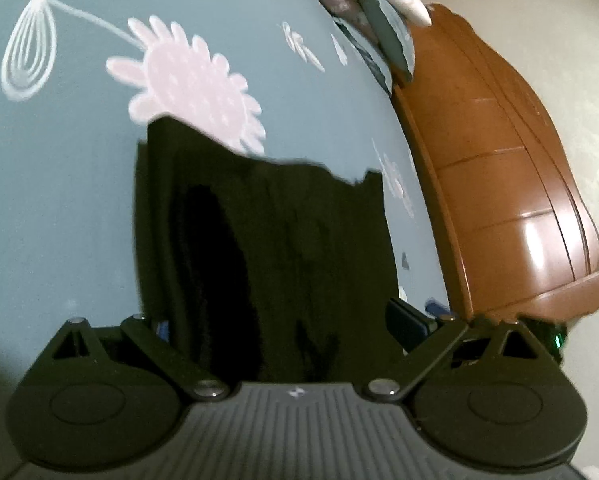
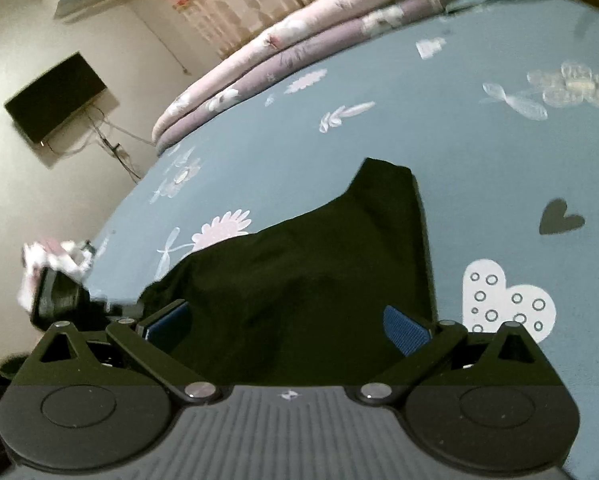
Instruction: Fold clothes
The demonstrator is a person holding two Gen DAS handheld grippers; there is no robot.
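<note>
Black fabric garment [image 2: 299, 280] lay on blue flower-printed bedsheet [image 2: 439, 120].
Left gripper [image 1: 287, 320] and right gripper [image 2: 287, 320] both spread wide, jaws flanking the cloth, clamping nothing.

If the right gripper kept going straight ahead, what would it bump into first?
Most likely the black cloth garment. It already lies between the open fingers of the right gripper and fills the way ahead, spread on the blue flower-printed bed sheet. Depth is hard to judge here.

A garment [image 2: 299, 280] lies on the bed [image 2: 479, 152], folded quilts [image 2: 259, 76] behind it, perhaps a headboard [image 1: 499, 184] rightward
</note>
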